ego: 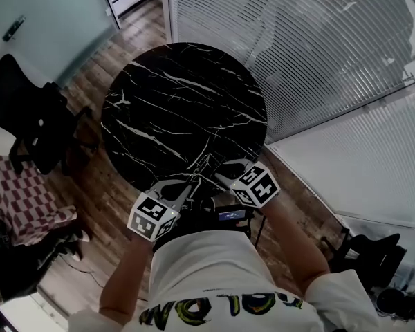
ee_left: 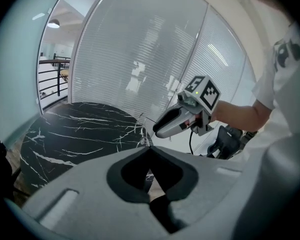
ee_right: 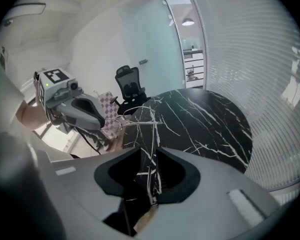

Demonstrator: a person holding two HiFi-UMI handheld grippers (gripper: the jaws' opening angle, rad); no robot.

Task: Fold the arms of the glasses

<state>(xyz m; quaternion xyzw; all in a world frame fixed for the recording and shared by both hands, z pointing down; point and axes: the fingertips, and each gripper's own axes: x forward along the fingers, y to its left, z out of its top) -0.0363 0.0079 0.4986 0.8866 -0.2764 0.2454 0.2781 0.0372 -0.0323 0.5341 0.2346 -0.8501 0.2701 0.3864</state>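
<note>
Your left gripper point(ego: 183, 185) and right gripper point(ego: 220, 176) sit close together at the near edge of the round black table point(ego: 173, 102), with the thin glasses point(ego: 202, 163) between them.

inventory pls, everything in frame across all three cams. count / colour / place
table: 1, black marble with white veins, round, centre of the head view
glasses: 1, thin pale wire, at the table's near edge between the grippers
office chair: 1, black, left of the table
checkered cloth: 1, red and white, lower left, on the floor side
blinds: white slats, wall right of the table
floor: brown wood planks
T-shirt: 1, white with print, on the person, bottom
left gripper: 1, grey with a black-and-white marker cube, jaws shut on the glasses
right gripper: 1, same colours, jaws apart, a glasses arm running between them
</note>
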